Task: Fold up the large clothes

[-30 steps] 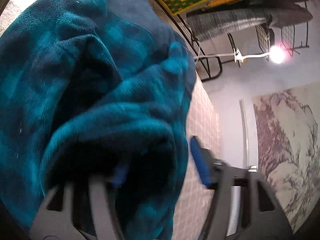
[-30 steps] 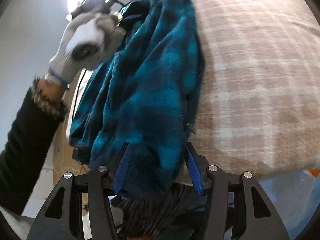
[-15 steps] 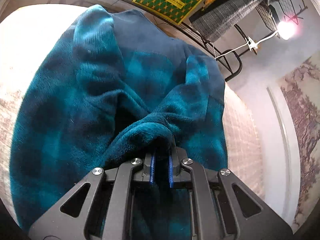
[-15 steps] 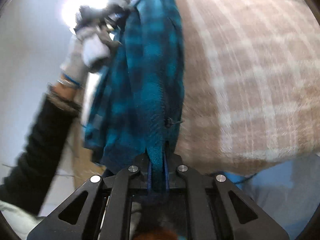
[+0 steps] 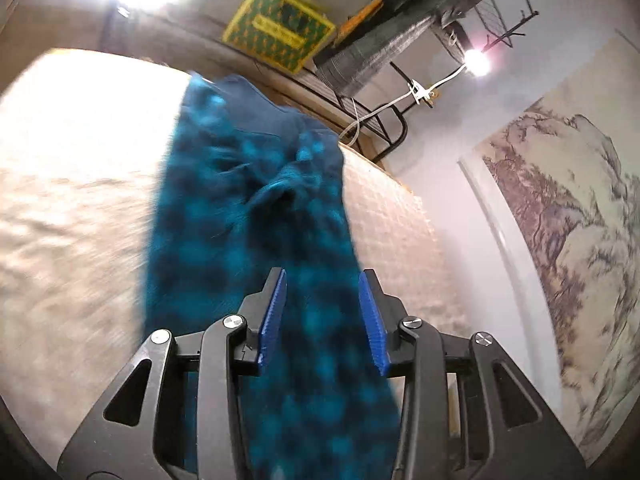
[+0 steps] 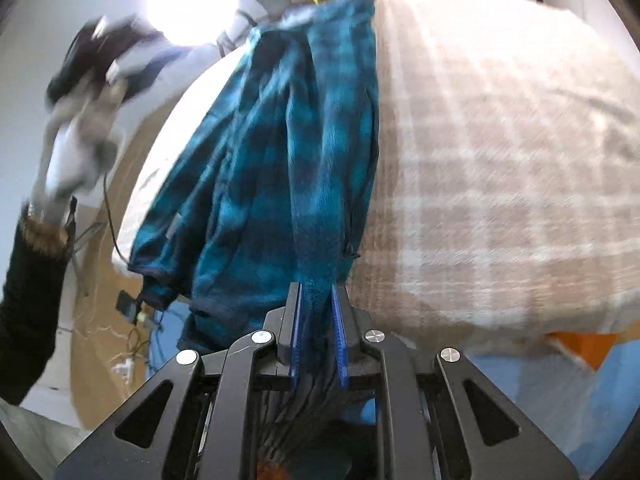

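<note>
A teal and dark blue checked fleece garment (image 5: 248, 208) lies stretched along the edge of a bed with a beige checked cover (image 5: 68, 216). My left gripper (image 5: 322, 304) is open, its blue pads apart above the cloth, which passes loosely between them. In the right wrist view the garment (image 6: 288, 152) hangs partly over the bed's side. My right gripper (image 6: 318, 320) has its pads slightly apart with the garment's edge between them. The gloved hand holding the left gripper (image 6: 80, 120) is blurred at the left.
A metal rack (image 5: 400, 40) with a yellow-green box (image 5: 280, 28) and folded items stands beyond the bed. A lamp (image 5: 476, 62) and a wall painting (image 5: 568, 208) are to the right. Cables (image 6: 120, 340) lie on the floor beside the bed.
My left gripper has opened, let go of the garment and pulled back. My right gripper's pads have parted a little. The garment has dropped flatter onto the bed.
</note>
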`<control>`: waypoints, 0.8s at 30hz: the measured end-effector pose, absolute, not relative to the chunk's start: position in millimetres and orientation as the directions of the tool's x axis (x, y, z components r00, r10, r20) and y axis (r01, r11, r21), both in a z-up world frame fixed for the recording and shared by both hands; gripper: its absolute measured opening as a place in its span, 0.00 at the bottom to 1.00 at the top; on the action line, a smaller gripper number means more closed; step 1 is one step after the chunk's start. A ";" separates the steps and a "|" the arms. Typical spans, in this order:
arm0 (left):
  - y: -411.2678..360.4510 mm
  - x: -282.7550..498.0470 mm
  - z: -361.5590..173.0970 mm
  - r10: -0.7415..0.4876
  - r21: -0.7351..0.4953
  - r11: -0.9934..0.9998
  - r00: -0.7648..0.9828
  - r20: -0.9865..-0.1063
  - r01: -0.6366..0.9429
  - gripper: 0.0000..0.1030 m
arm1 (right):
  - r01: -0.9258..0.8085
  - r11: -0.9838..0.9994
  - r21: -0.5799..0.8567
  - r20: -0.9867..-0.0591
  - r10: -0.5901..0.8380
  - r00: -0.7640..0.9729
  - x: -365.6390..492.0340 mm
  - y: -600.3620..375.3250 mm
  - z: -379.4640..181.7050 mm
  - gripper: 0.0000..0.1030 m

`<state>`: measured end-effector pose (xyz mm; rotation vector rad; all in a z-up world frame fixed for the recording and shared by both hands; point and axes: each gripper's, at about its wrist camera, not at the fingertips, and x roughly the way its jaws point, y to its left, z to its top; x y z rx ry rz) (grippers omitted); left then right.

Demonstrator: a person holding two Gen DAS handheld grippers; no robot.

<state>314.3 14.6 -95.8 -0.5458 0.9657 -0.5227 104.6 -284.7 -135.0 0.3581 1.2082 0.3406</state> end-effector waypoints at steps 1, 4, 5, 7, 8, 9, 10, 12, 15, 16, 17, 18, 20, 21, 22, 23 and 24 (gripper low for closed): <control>26.2 295.2 -94.4 -0.615 -0.629 0.761 0.484 -0.622 0.160 0.44 | -0.071 0.898 0.434 -0.835 0.431 0.343 101.8 -283.7 -127.6 0.14; 62.7 234.7 -105.4 -0.561 -0.598 0.793 0.517 -0.646 0.112 0.50 | -0.125 0.899 0.421 -0.804 0.433 0.407 102.5 -278.0 -113.7 0.14; 71.9 216.1 -115.5 -0.554 -0.599 0.796 0.509 -0.659 0.090 0.50 | -0.154 0.890 0.430 -0.790 0.453 0.413 103.8 -272.2 -109.3 0.15; 81.8 189.7 -134.5 -0.549 -0.607 0.793 0.493 -0.676 0.052 0.50 | -0.200 0.879 0.434 -0.781 0.477 0.402 112.8 -258.2 -109.5 0.15; 85.4 180.0 -144.1 -0.554 -0.613 0.789 0.480 -0.680 0.042 0.50 | -0.214 0.876 0.432 -0.783 0.481 0.394 117.2 -252.8 -110.6 0.15; 84.2 169.2 -154.7 -0.559 -0.618 0.786 0.460 -0.690 0.029 0.50 | -0.229 0.873 0.431 -0.785 0.488 0.382 123.9 -241.5 -114.3 0.15; 83.8 158.0 -166.2 -0.575 -0.634 0.773 0.442 -0.689 0.017 0.50 | -0.233 0.871 0.433 -0.788 0.491 0.371 129.7 -234.9 -118.1 0.19; 83.3 144.8 -176.3 -0.592 -0.654 0.757 0.429 -0.682 0.004 0.50 | -0.245 0.868 0.432 -0.806 0.494 0.327 140.5 -227.3 -125.0 0.38; 76.1 133.5 -185.2 -0.599 -0.661 0.750 0.432 -0.674 0.008 0.50 | -0.250 0.913 0.323 -0.867 0.392 0.309 151.2 -201.8 -145.6 0.41; 74.3 131.9 -186.0 -0.600 -0.660 0.752 0.431 -0.674 0.015 0.50 | -0.246 0.927 0.282 -0.888 0.349 0.300 153.9 -198.0 -151.0 0.41; 71.3 129.5 -186.6 -0.607 -0.661 0.750 0.427 -0.670 0.029 0.50 | -0.244 0.932 0.267 -0.899 0.332 0.285 154.9 -194.8 -156.9 0.41; 69.3 127.3 -186.4 -0.611 -0.660 0.750 0.425 -0.668 0.040 0.50 | -0.240 0.932 0.270 -0.905 0.331 0.267 154.1 -193.1 -161.5 0.41; 67.6 126.4 -185.6 -0.613 -0.658 0.751 0.423 -0.668 0.050 0.50 | -0.240 0.931 0.276 -0.907 0.335 0.254 150.1 -193.4 -163.8 0.41; 67.2 124.6 -185.2 -0.618 -0.662 0.747 0.422 -0.663 0.056 0.50 | -0.232 0.929 0.289 -0.905 0.345 0.251 148.2 -194.8 -163.7 0.41; 67.5 123.4 -184.5 -0.621 -0.665 0.745 0.424 -0.659 0.057 0.50 | -0.211 0.919 0.332 -0.893 0.379 0.245 146.1 -199.6 -163.5 0.41; 68.3 121.9 -183.7 -0.623 -0.667 0.742 0.427 -0.655 0.060 0.50 | -0.187 0.907 0.377 -0.877 0.414 0.243 144.3 -205.4 -162.2 0.41; 66.8 120.6 -183.5 -0.624 -0.667 0.742 0.430 -0.653 0.064 0.50 | -0.161 0.896 0.413 -0.863 0.442 0.245 142.0 -211.8 -161.0 0.41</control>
